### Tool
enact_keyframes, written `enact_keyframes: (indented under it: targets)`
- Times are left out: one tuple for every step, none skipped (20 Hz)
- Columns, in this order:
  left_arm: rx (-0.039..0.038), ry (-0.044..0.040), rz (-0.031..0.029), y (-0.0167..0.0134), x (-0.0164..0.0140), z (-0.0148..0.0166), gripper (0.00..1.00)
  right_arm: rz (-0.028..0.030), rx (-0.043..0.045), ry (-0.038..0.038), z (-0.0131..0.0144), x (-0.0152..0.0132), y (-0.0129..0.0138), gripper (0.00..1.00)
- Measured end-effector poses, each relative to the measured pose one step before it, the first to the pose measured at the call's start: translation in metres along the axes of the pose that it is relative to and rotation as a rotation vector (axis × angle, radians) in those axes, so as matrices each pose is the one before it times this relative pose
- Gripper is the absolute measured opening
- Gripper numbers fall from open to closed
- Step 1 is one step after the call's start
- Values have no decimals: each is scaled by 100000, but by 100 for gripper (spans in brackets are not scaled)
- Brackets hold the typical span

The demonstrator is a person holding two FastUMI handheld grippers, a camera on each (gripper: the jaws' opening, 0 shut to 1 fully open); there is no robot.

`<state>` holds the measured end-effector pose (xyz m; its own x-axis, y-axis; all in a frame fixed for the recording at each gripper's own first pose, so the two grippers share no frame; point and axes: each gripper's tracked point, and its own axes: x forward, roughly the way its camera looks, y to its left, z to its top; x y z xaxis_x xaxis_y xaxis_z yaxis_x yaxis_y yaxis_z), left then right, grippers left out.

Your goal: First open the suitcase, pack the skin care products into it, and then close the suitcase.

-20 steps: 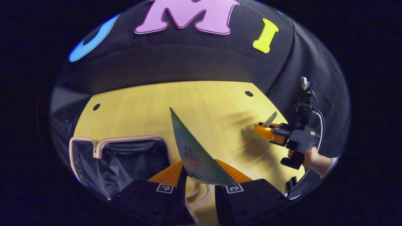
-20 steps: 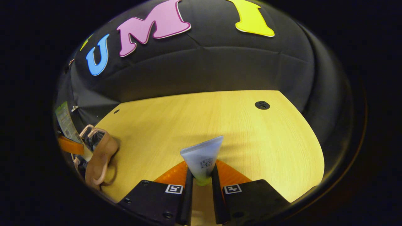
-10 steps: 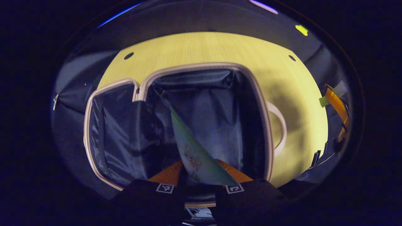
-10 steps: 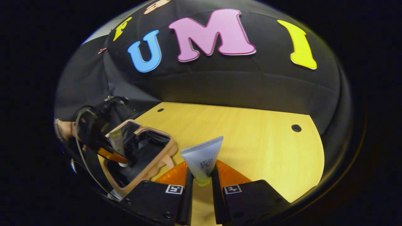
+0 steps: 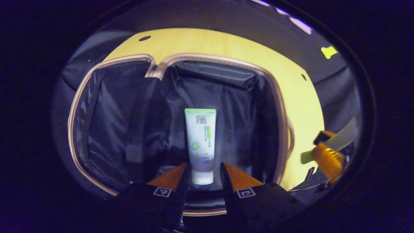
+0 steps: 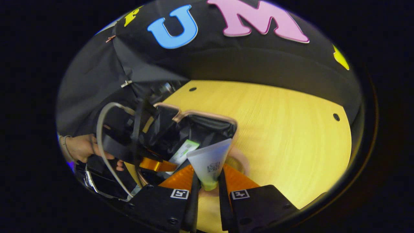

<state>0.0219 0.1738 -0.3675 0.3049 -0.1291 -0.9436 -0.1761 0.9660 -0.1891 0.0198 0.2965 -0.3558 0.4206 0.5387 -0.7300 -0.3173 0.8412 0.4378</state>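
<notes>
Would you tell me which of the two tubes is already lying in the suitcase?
The white tube with the green end, lying loose in the suitcase; the frosted tube is clamped in the right tool.

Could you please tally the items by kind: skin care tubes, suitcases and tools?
Skin care tubes: 2, a white green-topped tube lying inside the suitcase and a pale frosted tube in the right tool.
Open black-lined suitcase with tan rim: 1.
Tools: 2, including the left tool.
Total: 5.
</notes>
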Motion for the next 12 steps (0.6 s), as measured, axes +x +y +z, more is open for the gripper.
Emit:
enact_keyframes:
  targets:
    - [-1210,-5115,-4900,-14,-1899,663,57,625,1548,3698,-699,969,857,32]
    - [-1042,-4798,-3177,576,-1801,698,59,299,2147,2844,-519,816,765,32]
    - [-826,-5018,-2358,1071,-1462,813,60,637,1541,5239,-1172,439,657,32]
    - [-4,-3210,24,1749,-1511,602,70,-652,1623,3533,-562,1143,514,32]
    - [473,-3998,2707,2295,-1361,658,69,-2453,1181,4808,-731,1330,74,32]
    - [797,-2127,3904,2699,-1356,554,75,-3320,1676,4819,-726,1297,-120,32]
    - [-264,-2142,5805,2824,-1475,623,78,-1755,2097,3742,-445,1007,211,33]
    - [-1017,-657,4507,2422,-886,386,80,-2347,2376,1486,138,1025,-54,33]
    - [-1936,-549,3802,2402,-768,152,79,-4319,1779,2458,-134,902,-594,26]
    - [-2340,-976,3262,2439,-511,202,80,-3354,1423,1496,80,632,-487,33]
    - [-2451,-440,3060,2372,-452,73,80,-1339,1754,629,44,697,44,34]
    - [-2403,-1343,3168,2338,-686,258,80,-791,1616,1066,50,502,126,34]
